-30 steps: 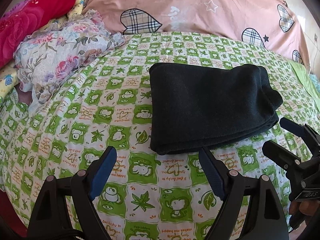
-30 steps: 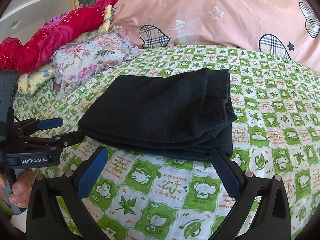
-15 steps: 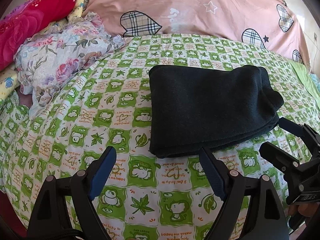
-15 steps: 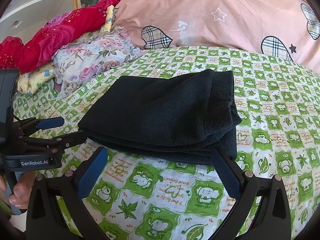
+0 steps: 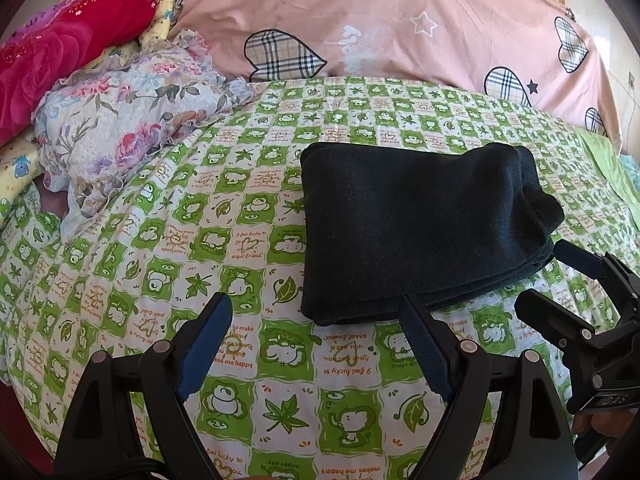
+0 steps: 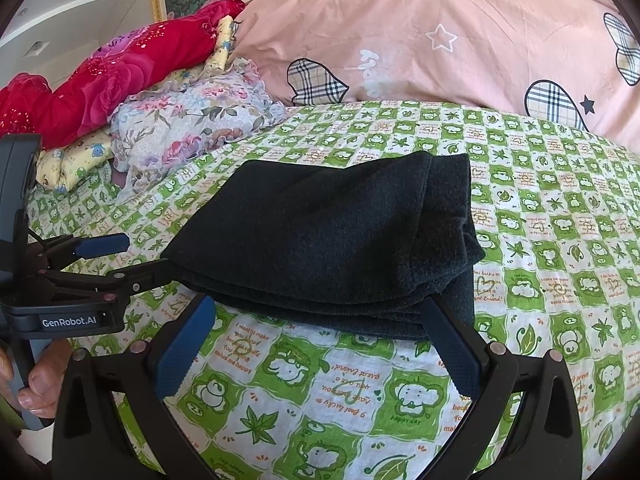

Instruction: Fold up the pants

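Note:
The black pants [image 5: 420,232] lie folded into a thick rectangle on the green checked bedsheet [image 5: 180,240], stacked layers showing along the near edge. My left gripper [image 5: 316,308] is open just short of the near left corner, with nothing between its blue pads. My right gripper [image 5: 540,276] shows at the right, open beside the bundle's right end. In the right wrist view the pants [image 6: 328,240] lie just beyond my open right gripper [image 6: 318,306]. The left gripper [image 6: 144,254] is open at the bundle's left corner, and a hand [image 6: 36,380] holds its handle.
A pink pillow with plaid hearts [image 5: 380,32] runs along the back of the bed. A floral cloth [image 5: 128,120], a red blanket [image 5: 60,48] and a yellow cloth [image 6: 72,160] are piled at the back left. The bed's edge falls away at the lower left.
The folded pants sit slightly lower in both views, so both cameras have shifted a little. Both grippers stay open, and the pants have not moved on the sheet.

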The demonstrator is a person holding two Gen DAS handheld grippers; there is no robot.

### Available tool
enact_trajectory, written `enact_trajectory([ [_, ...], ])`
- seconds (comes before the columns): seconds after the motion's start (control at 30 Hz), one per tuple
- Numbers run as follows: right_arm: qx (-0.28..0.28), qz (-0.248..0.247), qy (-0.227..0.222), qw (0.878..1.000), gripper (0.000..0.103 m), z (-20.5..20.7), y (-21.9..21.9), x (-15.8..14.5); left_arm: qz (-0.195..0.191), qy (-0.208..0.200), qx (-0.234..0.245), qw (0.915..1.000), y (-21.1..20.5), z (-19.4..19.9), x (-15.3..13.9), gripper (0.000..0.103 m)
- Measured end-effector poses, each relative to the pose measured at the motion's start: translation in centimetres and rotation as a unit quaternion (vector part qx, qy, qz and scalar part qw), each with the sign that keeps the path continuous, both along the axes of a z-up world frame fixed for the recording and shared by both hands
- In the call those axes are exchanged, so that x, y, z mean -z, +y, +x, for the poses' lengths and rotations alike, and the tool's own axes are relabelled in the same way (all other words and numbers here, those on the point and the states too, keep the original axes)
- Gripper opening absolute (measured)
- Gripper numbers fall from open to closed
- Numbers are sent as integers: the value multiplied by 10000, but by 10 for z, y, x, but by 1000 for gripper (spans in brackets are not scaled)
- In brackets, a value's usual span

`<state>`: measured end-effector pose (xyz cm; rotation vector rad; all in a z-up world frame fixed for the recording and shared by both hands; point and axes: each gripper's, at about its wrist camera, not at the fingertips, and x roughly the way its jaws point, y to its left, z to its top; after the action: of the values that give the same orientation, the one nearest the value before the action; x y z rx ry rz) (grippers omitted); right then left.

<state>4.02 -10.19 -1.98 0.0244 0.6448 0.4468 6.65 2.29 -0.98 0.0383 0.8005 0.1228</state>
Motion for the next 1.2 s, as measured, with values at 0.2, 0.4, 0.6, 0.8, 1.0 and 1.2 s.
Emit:
enact_trajectory([
  [0.2, -2, 18, -8, 10000, 102, -1, 1, -1, 8, -11, 1, 10000, -1, 0, -1, 86],
  [0.4, -14, 23, -18, 10000, 102, -1, 1, -2, -2, -15, 3, 10000, -2, -1, -2, 86],
  [0.6, -7, 39, -34, 10000, 102, -1, 1, -4, 7, -40, 18, 10000, -2, -1, -3, 86],
  [0.8, 6, 50, -70, 10000, 102, -1, -1, -7, 25, -78, 18, 10000, -3, -1, -5, 86],
  [1.0, 10, 56, -58, 10000, 102, 0, -2, -6, 11, -73, 25, 10000, -3, -2, -5, 86],
  [1.2, 8, 44, -61, 10000, 102, 1, -2, -6, 18, -84, 20, 10000, -3, -2, -5, 86],
])
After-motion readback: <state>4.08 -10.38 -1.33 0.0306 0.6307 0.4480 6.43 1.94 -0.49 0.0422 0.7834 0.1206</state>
